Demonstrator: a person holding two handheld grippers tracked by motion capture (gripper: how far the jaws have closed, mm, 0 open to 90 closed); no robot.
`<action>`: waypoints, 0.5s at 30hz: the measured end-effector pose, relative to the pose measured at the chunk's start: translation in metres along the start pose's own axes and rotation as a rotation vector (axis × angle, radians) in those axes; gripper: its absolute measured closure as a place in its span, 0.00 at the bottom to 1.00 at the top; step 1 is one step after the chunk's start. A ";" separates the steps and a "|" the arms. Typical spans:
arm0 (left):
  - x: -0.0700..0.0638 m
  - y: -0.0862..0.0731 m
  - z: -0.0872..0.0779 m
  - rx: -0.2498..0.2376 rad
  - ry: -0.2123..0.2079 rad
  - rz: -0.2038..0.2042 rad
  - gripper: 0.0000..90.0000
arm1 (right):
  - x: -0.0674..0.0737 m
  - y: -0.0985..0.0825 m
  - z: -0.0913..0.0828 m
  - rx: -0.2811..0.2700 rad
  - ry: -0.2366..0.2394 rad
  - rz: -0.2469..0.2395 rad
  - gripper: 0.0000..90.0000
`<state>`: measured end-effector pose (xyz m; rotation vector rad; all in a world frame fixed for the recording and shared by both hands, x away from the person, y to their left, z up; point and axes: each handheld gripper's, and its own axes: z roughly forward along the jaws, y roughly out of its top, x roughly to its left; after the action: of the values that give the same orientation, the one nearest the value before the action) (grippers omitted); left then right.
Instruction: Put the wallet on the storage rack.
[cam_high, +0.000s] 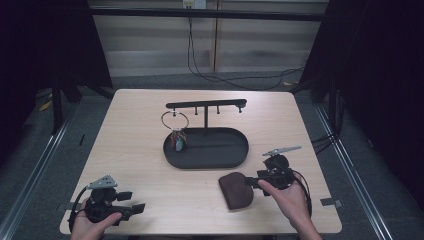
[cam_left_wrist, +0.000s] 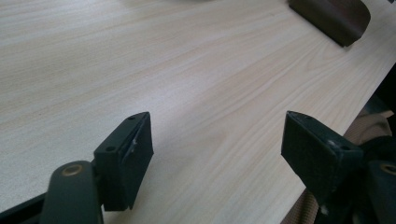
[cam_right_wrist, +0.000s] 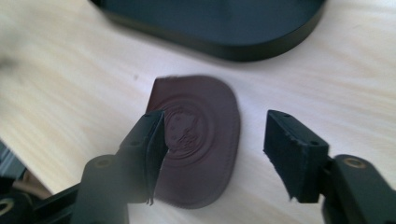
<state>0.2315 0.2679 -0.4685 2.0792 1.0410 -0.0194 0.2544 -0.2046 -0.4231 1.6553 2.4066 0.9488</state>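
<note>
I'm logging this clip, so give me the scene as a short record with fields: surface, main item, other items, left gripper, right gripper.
surface: light wooden table
main item: brown leather pouch lying flat near the front edge, embossed round emblem on top
other items: black oval tray with a hanger bar; key ring hanging from it
left gripper: open, over bare table
right gripper: open, jaws above the pouch, not gripping it

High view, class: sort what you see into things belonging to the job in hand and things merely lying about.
Job in hand:
- brown leather pouch, flat on the table
- right claw, open beside the pouch
- black oval tray with hanging bar
- key ring hung on the bar

Lying about:
- left claw, open over bare table
- cables on the floor
</note>
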 end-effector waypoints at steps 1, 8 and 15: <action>-0.001 0.000 0.000 -0.003 0.001 0.007 0.30 | 0.003 0.002 0.004 0.033 0.000 -0.008 0.42; 0.000 0.000 0.000 0.007 -0.013 0.010 0.29 | 0.008 0.012 0.028 0.193 -0.033 0.009 0.31; -0.004 0.001 0.003 0.045 -0.002 0.031 0.29 | 0.002 0.020 0.038 0.295 -0.026 0.073 0.30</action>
<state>0.2302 0.2634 -0.4686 2.1349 1.0150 -0.0293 0.2843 -0.1811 -0.4428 1.8444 2.5867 0.5961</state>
